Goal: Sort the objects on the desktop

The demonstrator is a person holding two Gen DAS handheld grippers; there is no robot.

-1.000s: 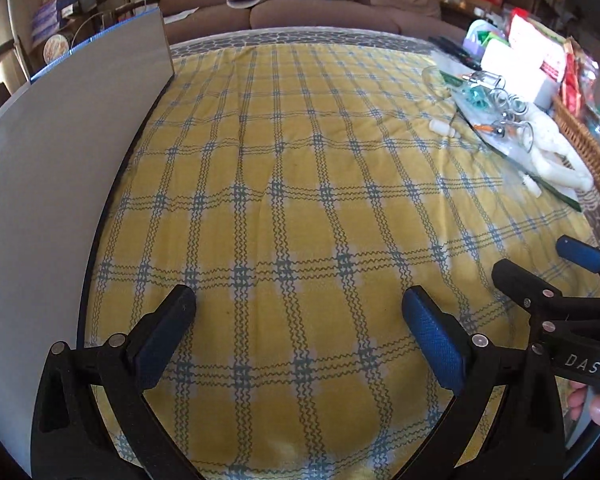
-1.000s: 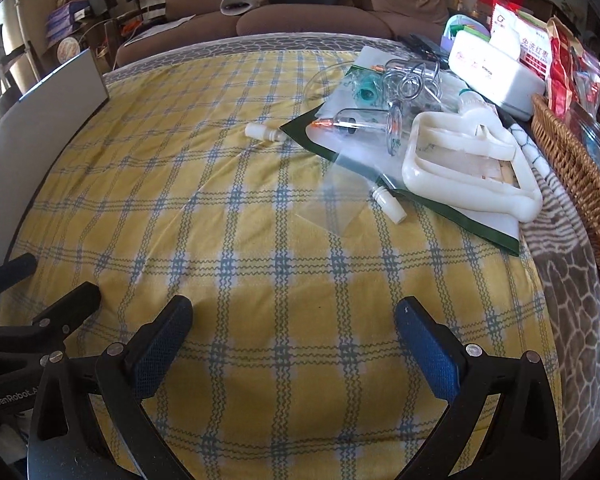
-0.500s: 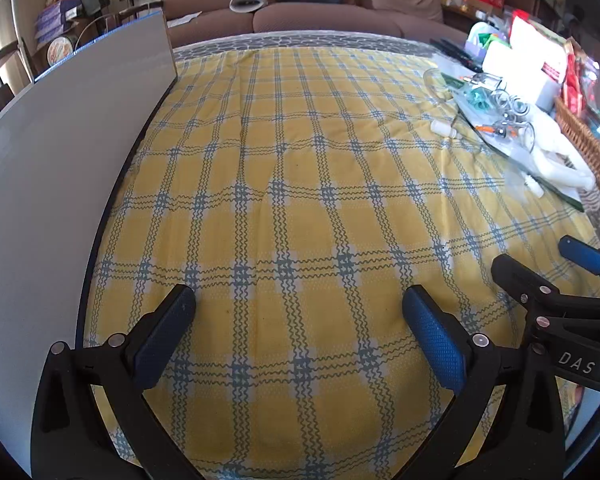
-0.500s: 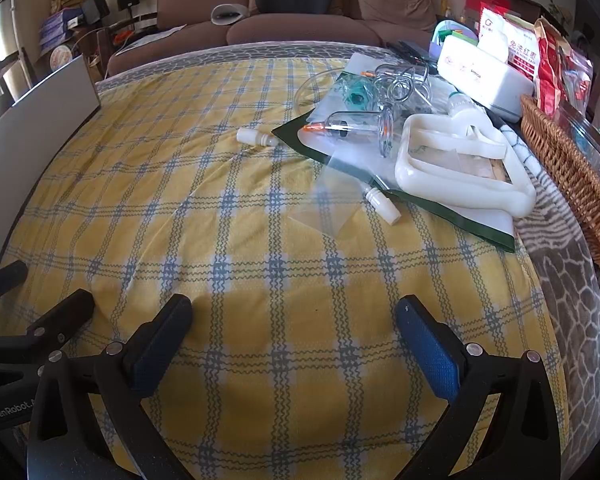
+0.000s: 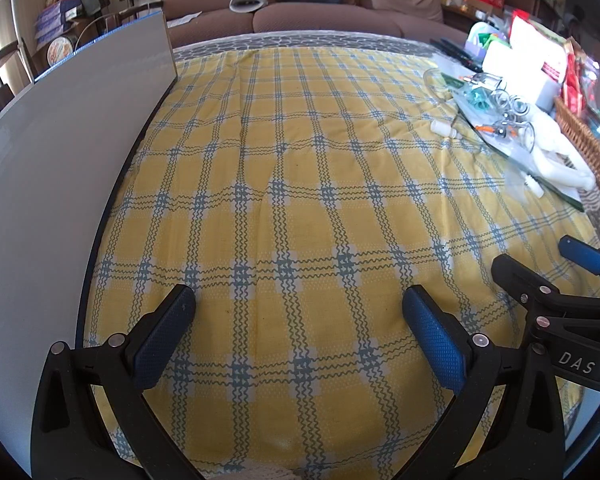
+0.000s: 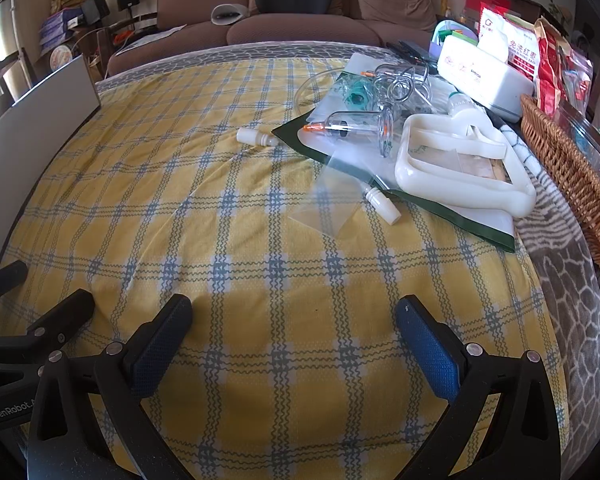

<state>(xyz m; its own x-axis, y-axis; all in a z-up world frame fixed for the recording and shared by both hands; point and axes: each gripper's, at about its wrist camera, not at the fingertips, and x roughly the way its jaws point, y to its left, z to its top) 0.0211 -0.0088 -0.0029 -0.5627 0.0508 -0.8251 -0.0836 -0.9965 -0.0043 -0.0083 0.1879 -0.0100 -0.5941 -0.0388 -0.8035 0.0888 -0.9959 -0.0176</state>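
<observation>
Clutter sits at the worktop's far right: a white frame (image 6: 460, 168) on a dark-edged sheet (image 6: 476, 220), clear cups (image 6: 352, 126), a teal piece (image 6: 356, 94), two small white nozzles (image 6: 382, 204) on the yellow checked cloth (image 6: 240, 208). Left gripper (image 5: 298, 316) and right gripper (image 6: 294, 326) hover side by side, both spread wide, holding nothing. A wicker basket (image 6: 568, 172) flanks the pile; a brown sofa (image 6: 284, 20) stands behind

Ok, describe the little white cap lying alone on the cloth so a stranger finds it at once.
Start at the yellow checked tablecloth and find the dark green mat on its right side. Just off the mat's left corner lies the small white cap. Unlike the second white cap, it rests on bare cloth, away from the clear bag.
</observation>
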